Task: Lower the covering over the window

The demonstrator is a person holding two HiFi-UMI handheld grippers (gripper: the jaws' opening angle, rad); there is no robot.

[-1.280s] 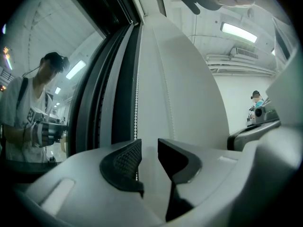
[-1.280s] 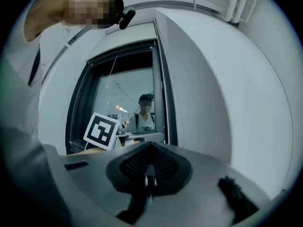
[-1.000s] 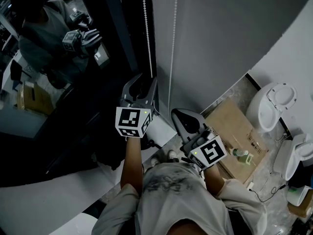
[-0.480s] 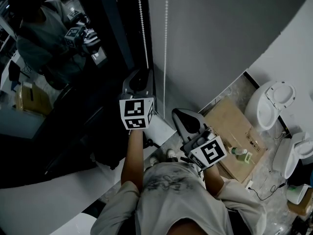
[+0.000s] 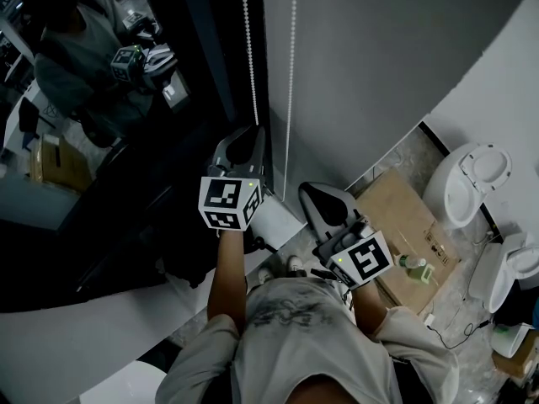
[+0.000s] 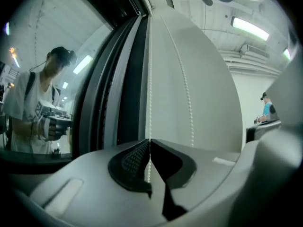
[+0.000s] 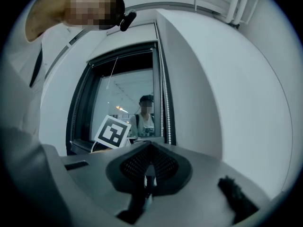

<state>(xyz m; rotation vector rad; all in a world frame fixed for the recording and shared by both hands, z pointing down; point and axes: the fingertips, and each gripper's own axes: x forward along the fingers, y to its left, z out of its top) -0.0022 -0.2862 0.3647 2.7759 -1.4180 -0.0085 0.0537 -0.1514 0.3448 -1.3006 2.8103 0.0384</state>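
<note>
The left tool (image 6: 150, 141) has just been closing and now clamps the left strand of the white bead chain (image 6: 150, 79), which hangs along the right edge of the window (image 7: 120, 100). The right tool (image 7: 150, 144), held back from the window, is clenched on nothing.

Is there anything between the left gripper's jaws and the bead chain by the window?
Nothing. The left gripper view shows the left gripper, jaws just closed, pinching the left strand of the bead chain directly; the other strand hangs free beside it.
</note>
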